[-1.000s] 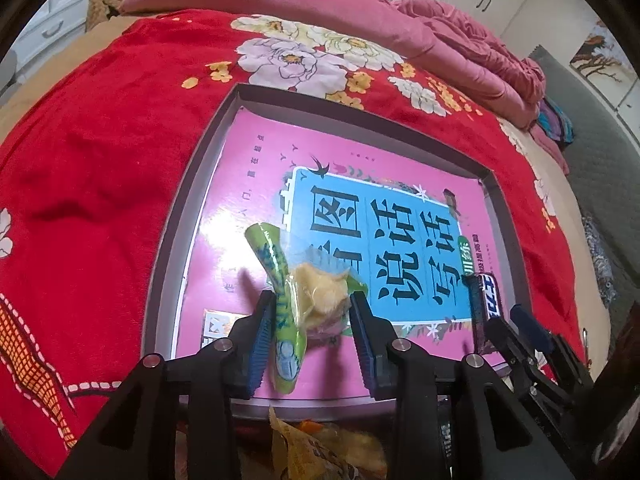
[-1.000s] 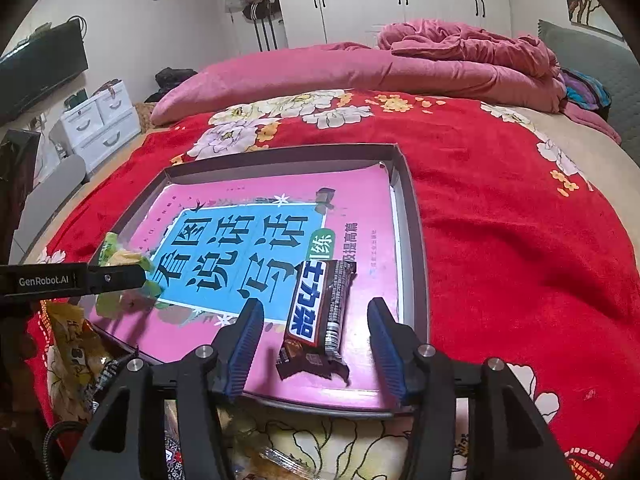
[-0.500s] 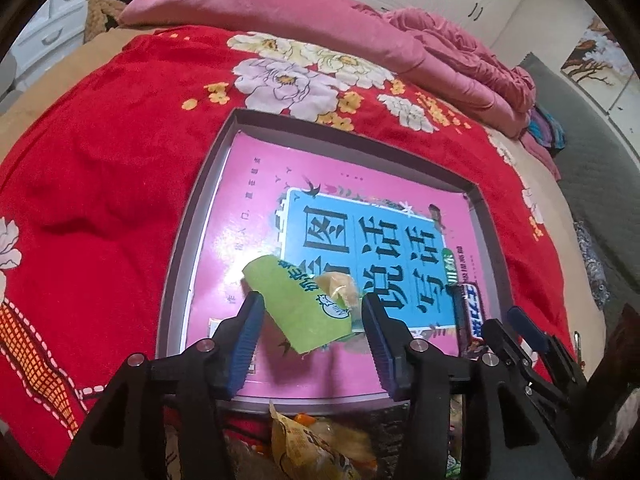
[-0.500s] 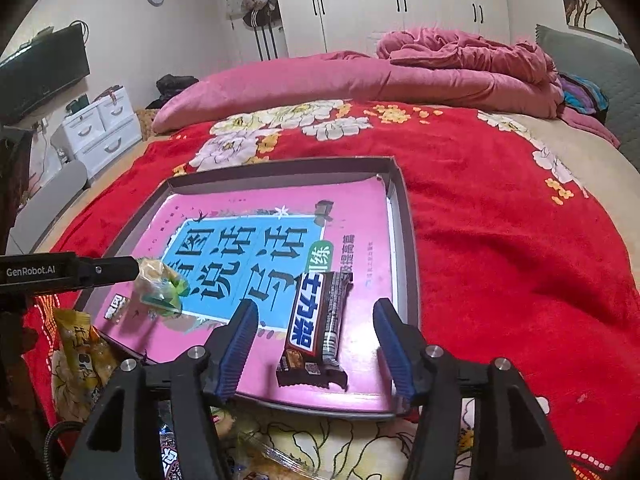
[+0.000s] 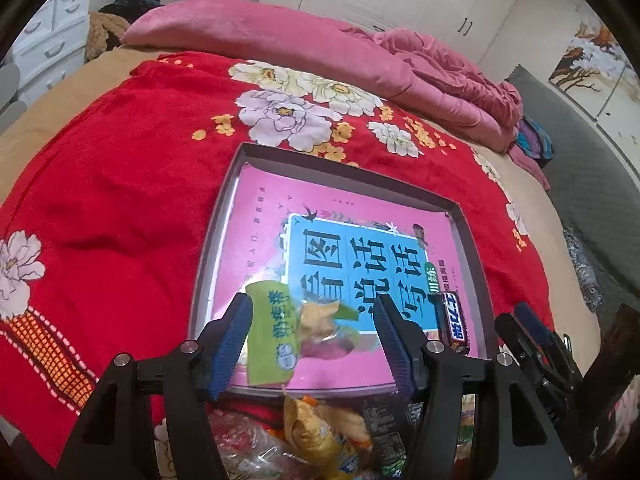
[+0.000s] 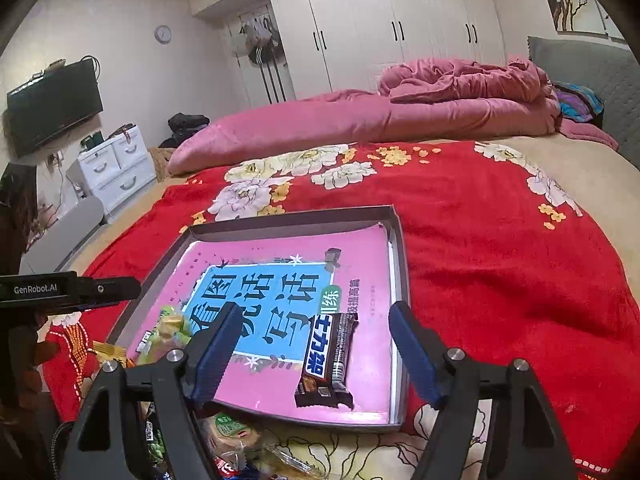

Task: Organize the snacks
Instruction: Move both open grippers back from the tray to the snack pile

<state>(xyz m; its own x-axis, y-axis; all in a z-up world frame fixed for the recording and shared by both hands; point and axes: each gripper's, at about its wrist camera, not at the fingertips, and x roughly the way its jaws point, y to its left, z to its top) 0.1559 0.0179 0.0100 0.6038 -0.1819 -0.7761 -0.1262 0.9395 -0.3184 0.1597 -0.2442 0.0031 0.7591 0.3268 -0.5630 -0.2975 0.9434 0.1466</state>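
GenRobot.AI left gripper [image 6: 116, 289], 士力架 bar [image 6: 329, 354]

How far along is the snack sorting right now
Done: the chocolate bar and the green snack packet both lie in the tray. In hand: nothing; the left gripper and the right gripper both have their jaws open, each around its snack. Left: a pile of loose snacks sits on the blanket at the tray's near edge.

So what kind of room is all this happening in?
A bedroom, most likely: the shallow grey snack tray sits on a bed's red floral blanket, beside a rumpled pink duvet and tall white wardrobes.
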